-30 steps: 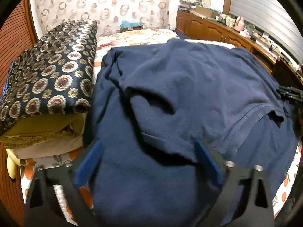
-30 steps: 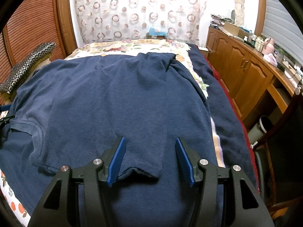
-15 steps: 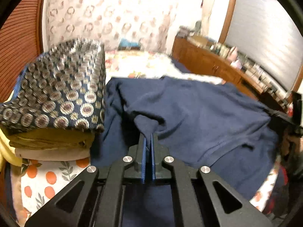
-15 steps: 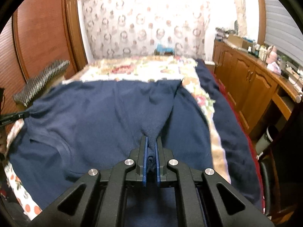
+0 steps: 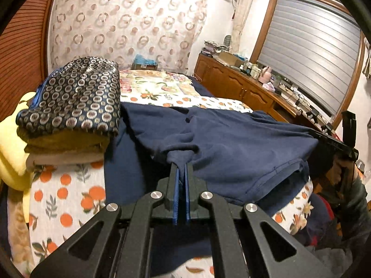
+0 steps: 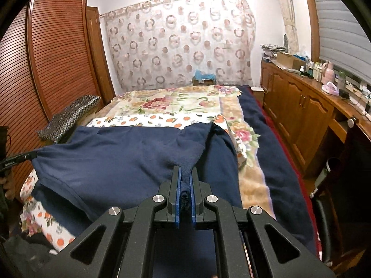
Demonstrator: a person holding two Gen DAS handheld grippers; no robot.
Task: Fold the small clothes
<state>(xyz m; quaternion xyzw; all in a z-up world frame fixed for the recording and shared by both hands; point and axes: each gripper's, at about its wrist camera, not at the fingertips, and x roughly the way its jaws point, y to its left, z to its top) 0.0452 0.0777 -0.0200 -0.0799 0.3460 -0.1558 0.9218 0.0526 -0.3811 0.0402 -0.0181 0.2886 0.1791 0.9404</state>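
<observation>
A navy blue shirt [image 5: 231, 143] lies across the bed, its near edge lifted off the bedding. My left gripper [image 5: 182, 165] is shut on a bunched fold of the shirt at its left side. My right gripper [image 6: 185, 170] is shut on another fold of the same shirt [image 6: 120, 159] at its right side. The cloth hangs stretched between the two grippers. The right gripper shows at the right edge of the left wrist view [image 5: 343, 148], and the left gripper at the left edge of the right wrist view [image 6: 16, 158].
A stack of folded cloths topped by a dark patterned one [image 5: 76, 99] sits on the bed to the left. The bed has floral and orange-print covers [image 6: 176, 106]. A wooden cabinet [image 6: 301, 111] with clutter runs along the right. A louvred wooden door [image 6: 46, 69] stands left.
Both grippers have closed on folds of the navy shirt and lifted it off the bed. The views have risen and tilted up toward the curtain.
</observation>
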